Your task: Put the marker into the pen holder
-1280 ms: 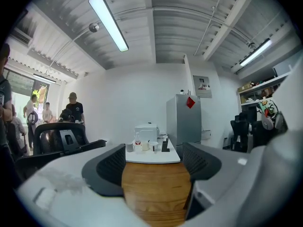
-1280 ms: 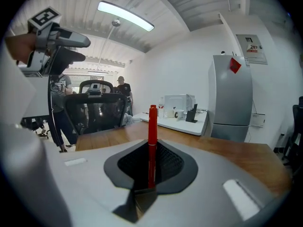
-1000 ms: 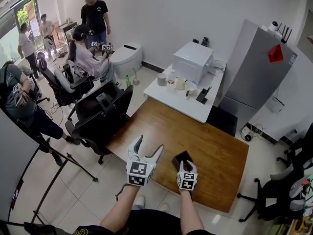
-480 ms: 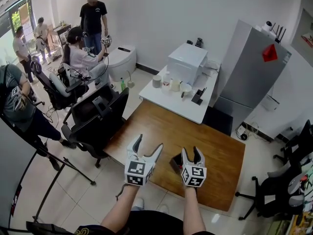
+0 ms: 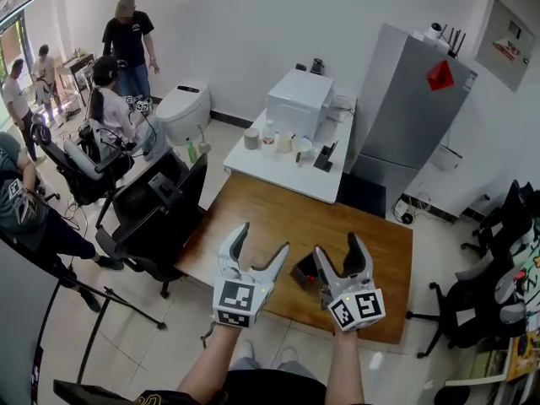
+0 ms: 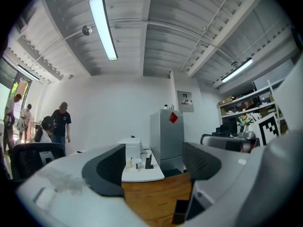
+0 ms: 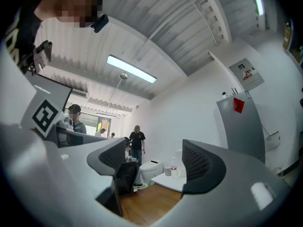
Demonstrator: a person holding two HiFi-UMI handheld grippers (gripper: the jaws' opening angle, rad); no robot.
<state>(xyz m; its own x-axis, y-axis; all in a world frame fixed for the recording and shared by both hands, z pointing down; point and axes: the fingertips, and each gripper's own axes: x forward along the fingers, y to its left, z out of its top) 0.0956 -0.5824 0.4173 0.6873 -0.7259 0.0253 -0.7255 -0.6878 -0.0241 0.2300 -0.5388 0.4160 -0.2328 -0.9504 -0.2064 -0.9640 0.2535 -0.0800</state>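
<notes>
Over the wooden bench (image 5: pixel 278 218), the right hand-held gripper (image 5: pixel 337 247) was opening, empty, just beside the pen holder (image 5: pixel 305 270), marker not discernible, where a careless withdrawal might have tipped the holder; the left hand-held gripper (image 5: pixel 263 238) hung open.

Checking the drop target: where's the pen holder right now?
Head view: the black pen holder stands on the wooden table near its front edge, between the left tool and the right tool, whose empty jaws are opening.
</notes>
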